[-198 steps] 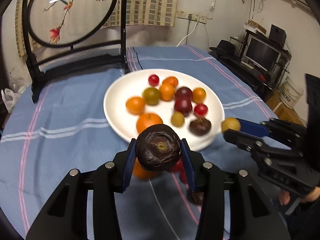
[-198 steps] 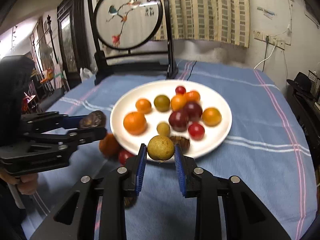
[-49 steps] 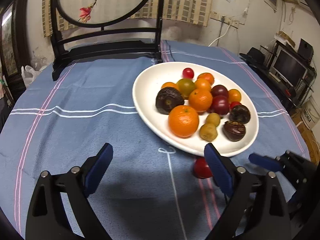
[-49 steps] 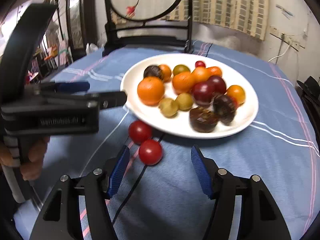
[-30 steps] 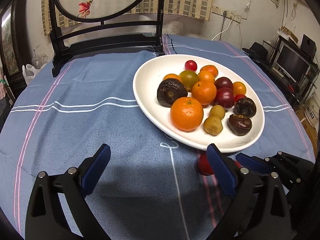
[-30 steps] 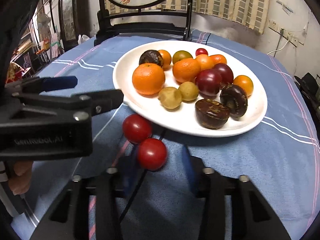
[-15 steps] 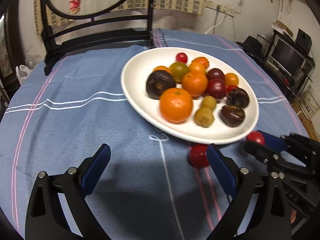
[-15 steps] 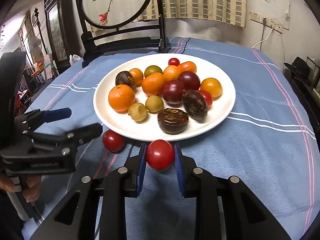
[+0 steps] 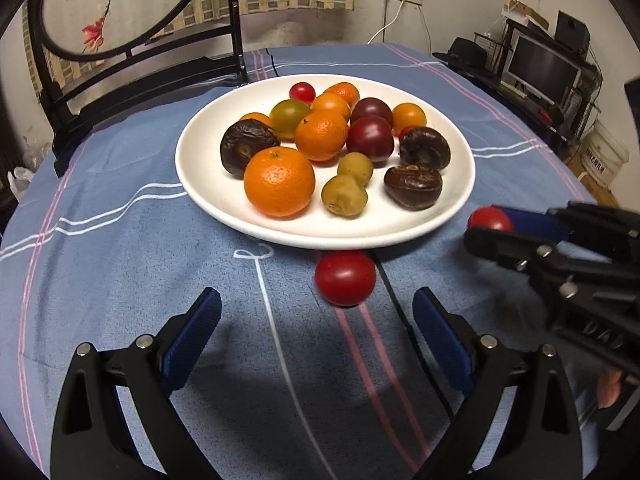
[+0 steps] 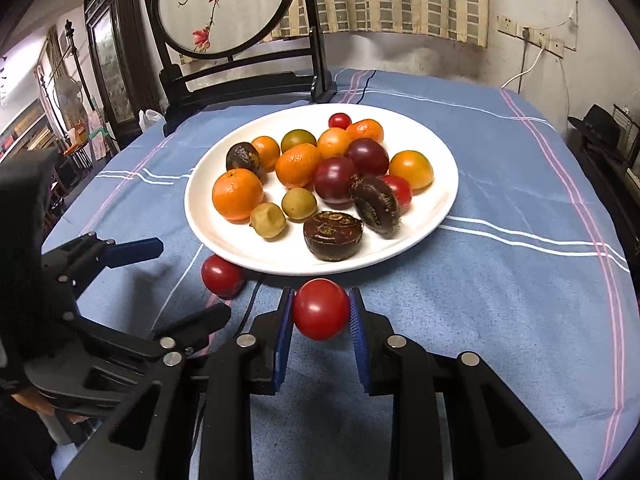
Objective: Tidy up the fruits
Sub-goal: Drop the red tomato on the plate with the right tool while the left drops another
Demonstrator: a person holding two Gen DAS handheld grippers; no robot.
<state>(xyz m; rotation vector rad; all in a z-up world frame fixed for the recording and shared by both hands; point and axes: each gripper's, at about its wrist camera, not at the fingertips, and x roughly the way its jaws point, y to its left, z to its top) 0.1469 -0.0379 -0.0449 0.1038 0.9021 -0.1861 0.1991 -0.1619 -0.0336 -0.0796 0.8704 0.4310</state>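
- right wrist view: your right claw (image 10: 321, 316) is clamped on a red tomato (image 10: 320, 309), both blue pads against its sides, carried just short of the white plate's (image 10: 436, 148) near rim.
- your left claw (image 9: 316, 332) stands wide open with nothing in it; the other tomato (image 9: 345, 278) lies on the blue cloth (image 9: 120, 264) just ahead of its pads, close under the plate's near edge.
- you should treat these tomatoes as light, smooth and round, with thin skin over soft flesh: likely to roll or slip out, and to split if squeezed hard.
- take the loose one across its widest part, pads level on opposite sides, and close gently.
- you cannot see the underside of the held tomato, nor whether the loose one touches the plate.
- the small red fruit (image 9: 406, 131) on the plate is mostly hidden behind the dark ones.
- a thin black cable (image 9: 390, 292) passes beside the loose tomato; where it ends is cut off.
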